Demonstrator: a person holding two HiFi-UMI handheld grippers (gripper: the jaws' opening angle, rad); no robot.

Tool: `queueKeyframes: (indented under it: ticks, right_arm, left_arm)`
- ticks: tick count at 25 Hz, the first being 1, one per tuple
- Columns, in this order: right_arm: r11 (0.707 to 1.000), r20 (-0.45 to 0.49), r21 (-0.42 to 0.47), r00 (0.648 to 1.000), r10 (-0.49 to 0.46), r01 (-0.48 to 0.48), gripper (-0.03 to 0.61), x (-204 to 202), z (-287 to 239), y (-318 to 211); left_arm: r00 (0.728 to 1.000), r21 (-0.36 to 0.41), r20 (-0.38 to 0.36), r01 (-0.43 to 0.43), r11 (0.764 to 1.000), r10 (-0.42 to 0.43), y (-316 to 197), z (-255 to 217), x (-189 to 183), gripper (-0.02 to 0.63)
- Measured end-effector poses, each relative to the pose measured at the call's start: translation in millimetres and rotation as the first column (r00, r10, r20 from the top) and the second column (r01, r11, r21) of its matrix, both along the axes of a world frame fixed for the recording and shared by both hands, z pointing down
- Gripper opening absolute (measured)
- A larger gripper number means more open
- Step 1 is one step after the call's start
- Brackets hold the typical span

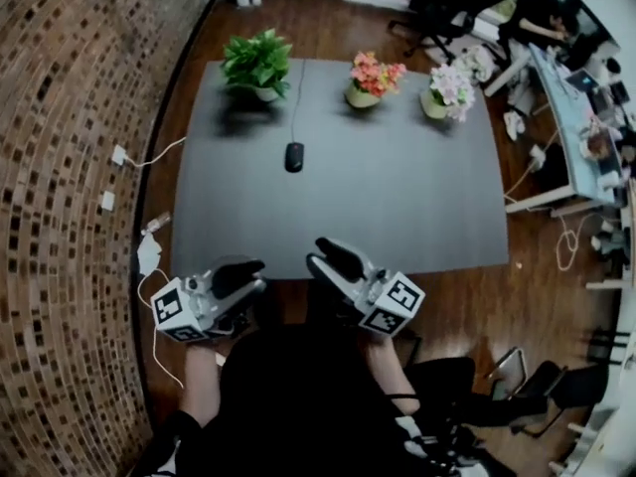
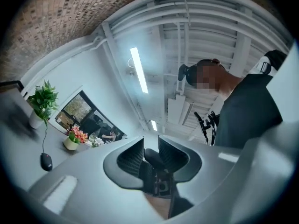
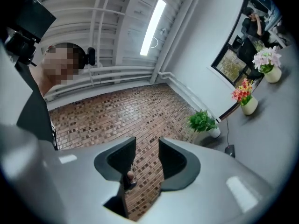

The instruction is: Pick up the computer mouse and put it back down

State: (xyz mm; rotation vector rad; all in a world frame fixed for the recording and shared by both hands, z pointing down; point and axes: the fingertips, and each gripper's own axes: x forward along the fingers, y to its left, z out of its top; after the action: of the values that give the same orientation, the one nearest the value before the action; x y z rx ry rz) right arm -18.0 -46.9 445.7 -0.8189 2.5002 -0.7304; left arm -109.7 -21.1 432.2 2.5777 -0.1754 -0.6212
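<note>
Your left gripper point(image 1: 250, 269) sits low in the head view, just off the near edge of the grey table point(image 1: 417, 207). In the left gripper view its jaws are drawn together to a slim slit with nothing clamped between them. Your right gripper point(image 1: 322, 253) is beside it, also at the near edge. In the right gripper view its jaws stand a little apart, with only the brick wall point(image 3: 131, 111) showing through the gap, so it is empty too. Both marker cubes face up towards your head, the left one point(image 1: 179, 308) and the right one point(image 1: 396, 304). The mouse point(image 1: 294, 157) lies on the table towards the far side, well apart from both grippers. Its cable point(image 1: 295, 102) runs straight away from you to the far edge. Behind it along that edge stand three pots: a green plant point(image 1: 258, 63) on the left, just beside the cable, orange flowers point(image 1: 374, 76) in the middle, and pale pink flowers point(image 1: 449, 89) on the right. In the left gripper view the mouse point(image 2: 46, 161) shows small at the lower left. In the right gripper view it point(image 3: 229, 150) shows at the right, below the green plant point(image 3: 203, 121).
</note>
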Motion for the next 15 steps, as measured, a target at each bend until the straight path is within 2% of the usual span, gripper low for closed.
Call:
queueKeyframes:
  ticks: [2, 6, 10, 15]
  right_arm:
    - [1.0, -0.021, -0.014, 1.0, -0.013, 0.012, 0.147, -22.2, 2.1, 14.6]
    - [0.997, -0.088, -0.057, 0.995, 0.056, -0.061, 0.147, -26.6, 7.0, 64.4]
    - [0.997, -0.111, -0.009, 0.991, 0.076, -0.078, 0.147, -39.1, -21.5, 98.7]
    - [0.997, -0.119, 0.07, 0.992, 0.037, -0.028, 0.147, -43.2, -62.5, 116.1]
  left_arm:
    - [0.999, 0.017, 0.019, -0.035, 0.999, 0.035, 16.8, 0.3, -10.0, 0.1]
    - [0.995, 0.017, 0.001, -0.096, 0.995, 0.096, 53.7, 2.5, -17.1, 0.1]
    - [0.99, 0.061, -0.019, -0.138, 0.989, 0.139, 78.0, -20.3, -21.5, 0.1]
    - [0.997, 0.114, 0.034, -0.079, 0.99, 0.076, 91.4, -49.2, -17.1, 0.1]
